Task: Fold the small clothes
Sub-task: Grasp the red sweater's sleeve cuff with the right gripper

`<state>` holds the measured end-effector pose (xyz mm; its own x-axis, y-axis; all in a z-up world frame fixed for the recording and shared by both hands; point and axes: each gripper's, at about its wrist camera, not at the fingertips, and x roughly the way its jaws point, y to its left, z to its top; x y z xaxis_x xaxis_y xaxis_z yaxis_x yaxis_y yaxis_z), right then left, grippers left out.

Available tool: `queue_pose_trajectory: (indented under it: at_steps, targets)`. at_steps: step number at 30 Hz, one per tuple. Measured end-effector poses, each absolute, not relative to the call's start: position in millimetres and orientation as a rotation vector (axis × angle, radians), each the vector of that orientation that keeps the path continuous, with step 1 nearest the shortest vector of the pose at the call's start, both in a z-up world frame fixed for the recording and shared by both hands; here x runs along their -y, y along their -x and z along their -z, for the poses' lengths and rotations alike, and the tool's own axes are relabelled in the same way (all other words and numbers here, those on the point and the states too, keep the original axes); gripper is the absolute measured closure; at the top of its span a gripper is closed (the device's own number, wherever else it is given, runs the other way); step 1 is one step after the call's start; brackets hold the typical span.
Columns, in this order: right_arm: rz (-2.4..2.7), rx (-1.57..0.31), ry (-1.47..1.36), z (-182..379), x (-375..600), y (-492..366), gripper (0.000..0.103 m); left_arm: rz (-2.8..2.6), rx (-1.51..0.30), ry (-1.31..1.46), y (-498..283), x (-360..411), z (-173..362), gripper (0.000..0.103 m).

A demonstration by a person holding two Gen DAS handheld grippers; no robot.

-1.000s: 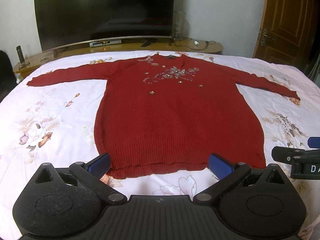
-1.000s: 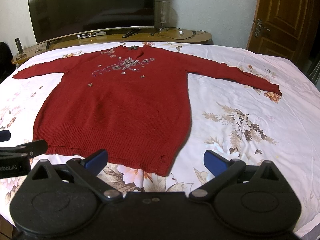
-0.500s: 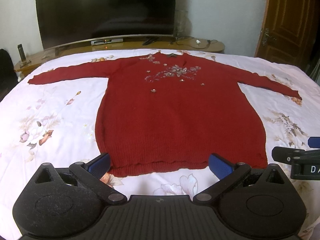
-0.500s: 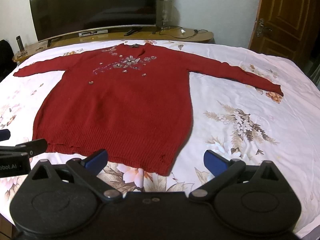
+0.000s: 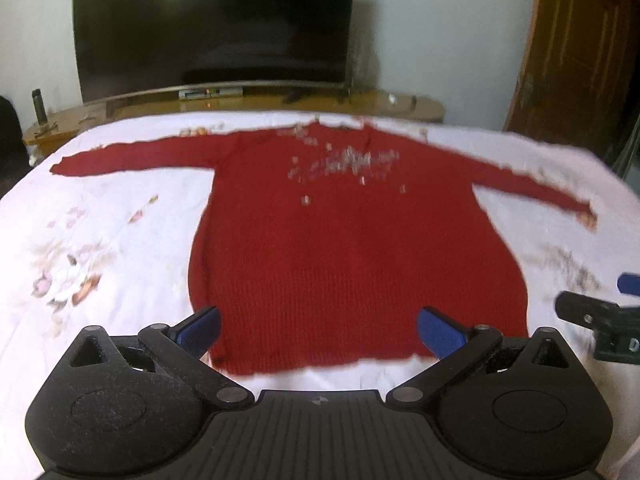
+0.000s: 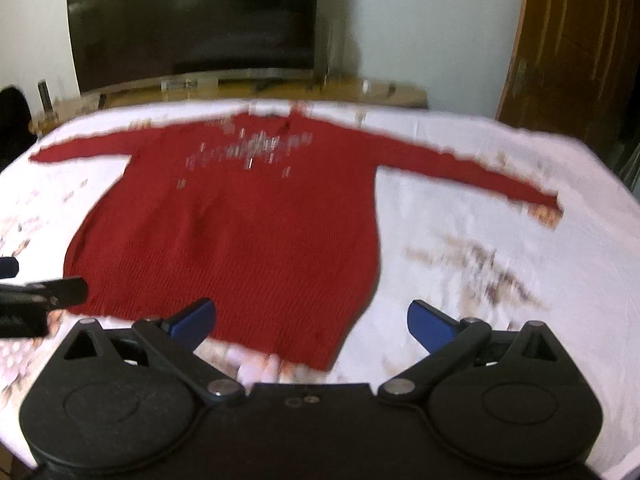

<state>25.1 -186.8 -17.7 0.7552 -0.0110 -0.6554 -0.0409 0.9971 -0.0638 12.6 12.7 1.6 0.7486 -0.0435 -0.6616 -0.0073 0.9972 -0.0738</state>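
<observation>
A red knit sweater with silver beadwork on the chest lies flat, face up, on a white floral bedsheet, sleeves spread to both sides. It also shows in the right wrist view. My left gripper is open and empty, hovering over the sweater's hem. My right gripper is open and empty above the hem's right corner. Each gripper shows at the edge of the other's view: the right one, the left one. Both views are motion-blurred.
A large dark TV stands on a wooden console beyond the bed. A brown wooden door is at the right. The bed's right edge lies close to my right gripper.
Both grippers have moved forward and tilted up a little; the sweater sits lower in both views and its hem is now between the fingers. Both stay open. The sweater has not moved.
</observation>
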Motion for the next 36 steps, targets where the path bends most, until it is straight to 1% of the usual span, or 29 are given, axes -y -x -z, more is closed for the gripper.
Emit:
queue_pose_trajectory:
  at_steps: [2,4,7,11,15,20,25,32,36]
  targets:
    - [-0.031,-0.668,0.044,18.4,199.6,-27.3,0.001,0.038,-0.721,0.128,-25.1,-23.3,-1.1,0.0]
    - [-0.018,-0.735,-0.035,23.9,218.6,-40.6,0.001,0.039,-0.707,0.147,-39.4,-29.8,1.4,0.0]
    - [0.049,-0.761,-0.167,28.4,256.3,-60.0,0.001,0.002,-0.657,0.117,-61.8,-34.0,6.1,0.0]
    - [0.167,-0.69,-0.287,32.0,317.1,-88.1,0.003,-0.036,-0.61,0.09,-100.6,-38.9,17.8,0.0]
    - [0.296,-0.579,-0.376,40.2,387.3,-128.2,0.005,-0.053,-0.584,0.137,-140.7,-45.1,28.9,0.0]
    - [0.41,-0.504,-0.514,65.7,470.1,-179.5,0.005,-0.095,-0.603,0.128,-190.4,-44.3,50.1,0.0]
    - [0.471,-0.469,-0.615,100.4,529.4,-232.3,0.006,-0.144,-0.67,0.087,-230.7,-44.9,70.3,0.0]
    - [0.517,-0.443,-0.756,137.2,581.7,-267.9,0.007,-0.2,-0.722,0.056,-253.2,-48.5,83.0,0.0]
    - [0.48,-0.413,-0.741,138.1,588.3,-275.7,0.009,-0.221,-0.735,0.061,-257.1,-50.9,85.4,0.0]
